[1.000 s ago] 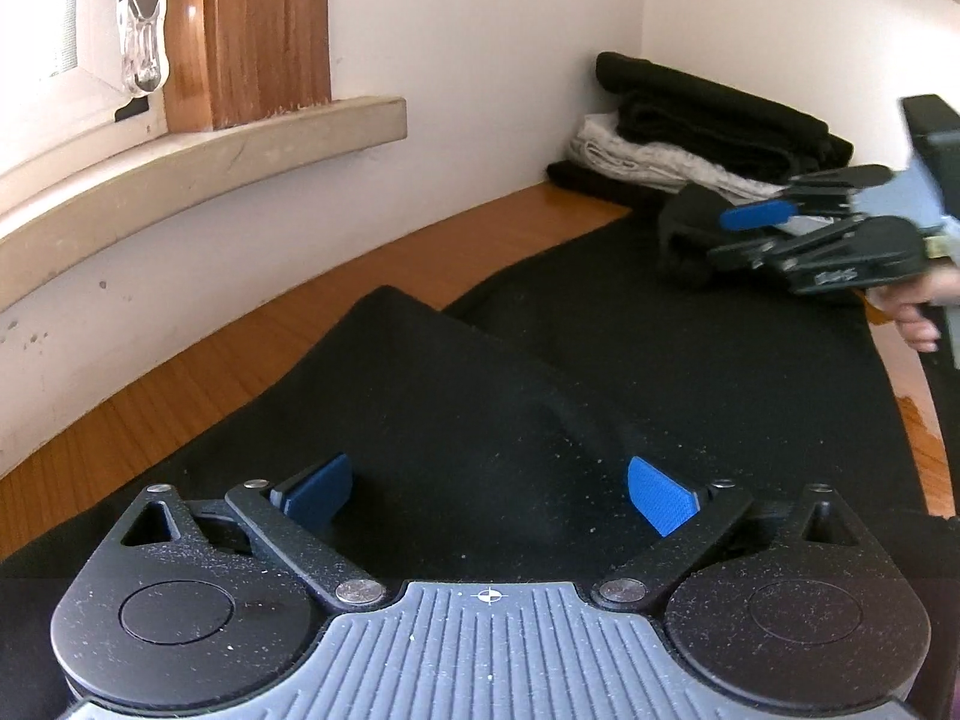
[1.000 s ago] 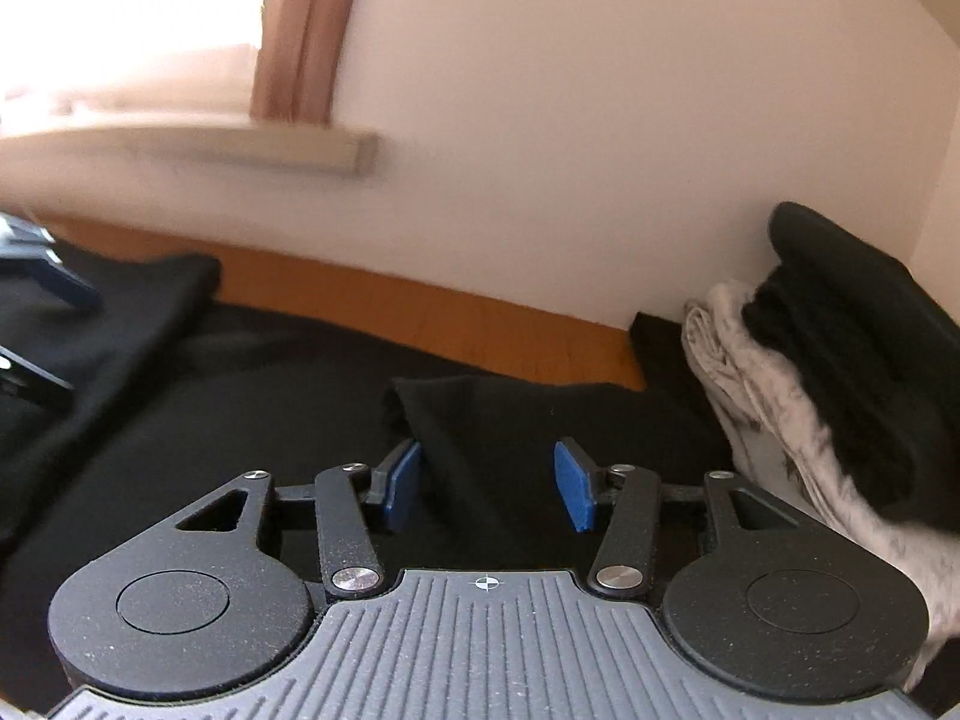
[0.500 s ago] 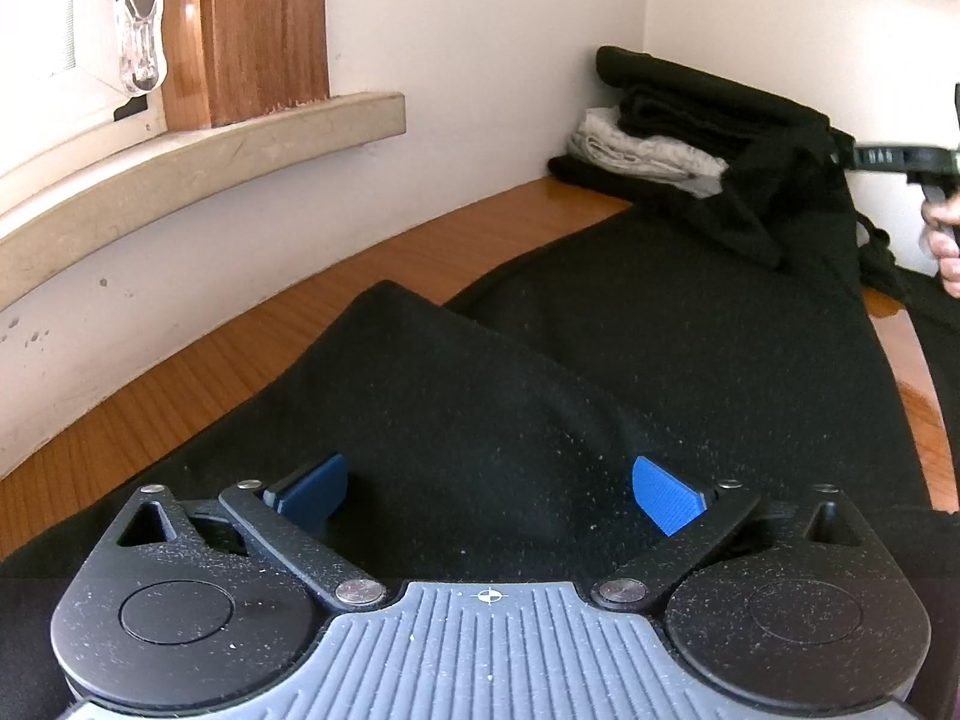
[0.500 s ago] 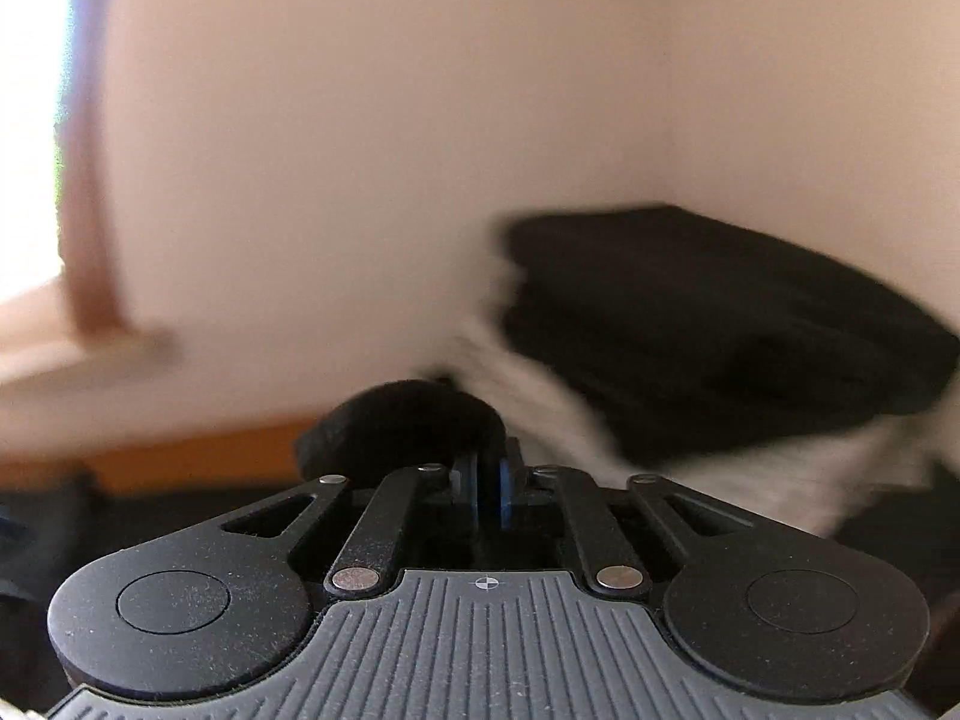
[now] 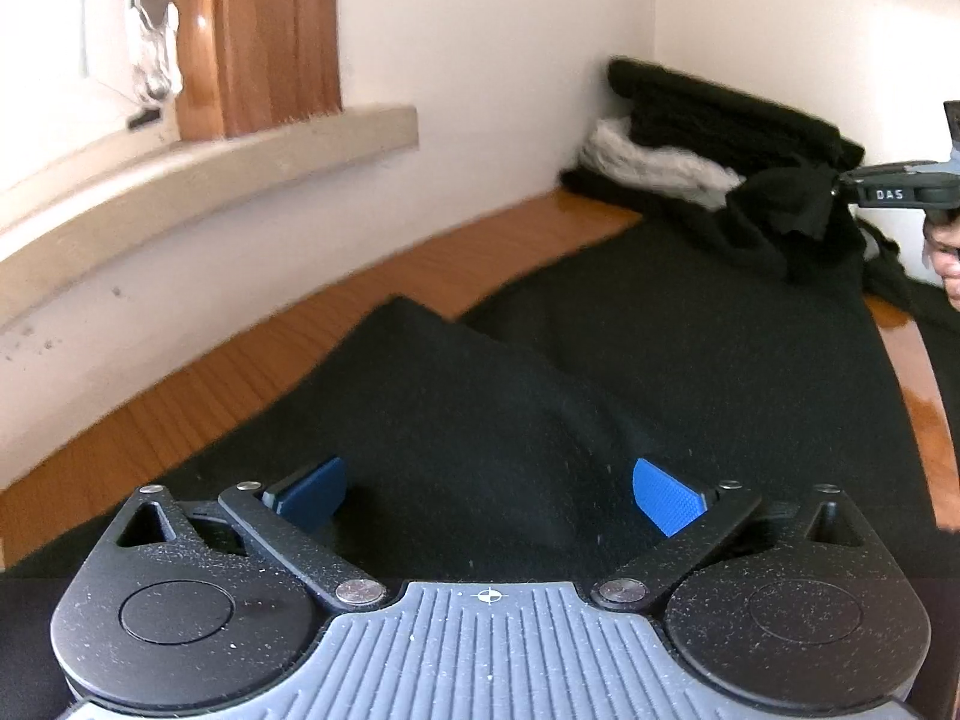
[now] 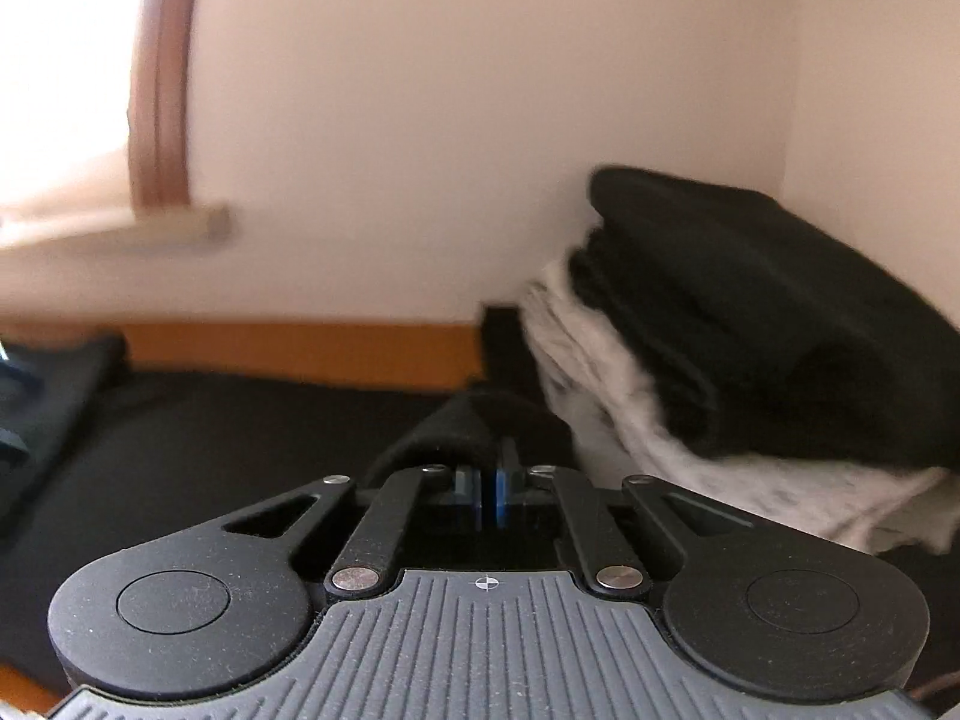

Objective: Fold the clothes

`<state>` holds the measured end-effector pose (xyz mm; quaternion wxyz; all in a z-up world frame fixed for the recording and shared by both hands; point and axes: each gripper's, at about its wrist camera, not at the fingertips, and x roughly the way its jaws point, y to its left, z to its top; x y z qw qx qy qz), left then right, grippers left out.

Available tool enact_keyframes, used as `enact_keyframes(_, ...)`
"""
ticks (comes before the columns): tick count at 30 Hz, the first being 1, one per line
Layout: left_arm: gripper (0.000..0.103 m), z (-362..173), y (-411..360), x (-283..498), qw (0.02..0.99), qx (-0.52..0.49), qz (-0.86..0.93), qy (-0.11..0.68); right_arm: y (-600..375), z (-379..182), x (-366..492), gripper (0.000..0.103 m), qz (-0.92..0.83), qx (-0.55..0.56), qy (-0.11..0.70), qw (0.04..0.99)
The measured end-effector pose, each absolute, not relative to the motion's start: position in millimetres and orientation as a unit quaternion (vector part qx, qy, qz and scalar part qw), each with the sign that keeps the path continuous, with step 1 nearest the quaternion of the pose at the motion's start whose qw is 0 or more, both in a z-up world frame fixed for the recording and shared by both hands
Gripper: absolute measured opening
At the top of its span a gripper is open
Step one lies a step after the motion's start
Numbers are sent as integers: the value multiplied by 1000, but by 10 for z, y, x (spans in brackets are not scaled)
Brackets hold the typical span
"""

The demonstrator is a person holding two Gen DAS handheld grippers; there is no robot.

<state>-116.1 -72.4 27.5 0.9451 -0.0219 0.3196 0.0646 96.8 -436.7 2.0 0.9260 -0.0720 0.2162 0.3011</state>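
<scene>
Black garment [image 5: 690, 360] — spread on the wooden table [image 5: 372, 300], long axis running from the left gripper [image 5: 489, 495] toward the far corner by the stack of folded clothes [image 6: 750, 330]. Right gripper [image 6: 487, 495] — clenched on the garment's far end, bunched and lifted there. Left gripper — spread wide over the near end, pinching nothing.
</scene>
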Motion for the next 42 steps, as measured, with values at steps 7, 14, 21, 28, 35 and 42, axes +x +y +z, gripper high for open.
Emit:
enact_keyframes(7,102,629,-960,-1048,956,-95,12,276,-4029,730,703,4,375,8,155,914)
enact_keyframes(14,102,770,-1282,-697,960,-121,0,253,-3847,1224,421,4,412,28,116,903)
enact_keyframes(21,99,828,-1247,-459,962,-166,29,215,-3772,1363,279,4,429,16,116,896)
enact_keyframes(28,96,738,-1081,-497,942,-255,30,214,-3813,1370,241,4,429,13,120,895)
enact_keyframes(35,66,696,-891,-570,936,-289,17,201,-3708,1334,185,4,442,8,124,888)
enact_keyframes(42,26,851,-660,-797,948,-260,18,183,-3519,1366,48,4,450,-15,123,884)
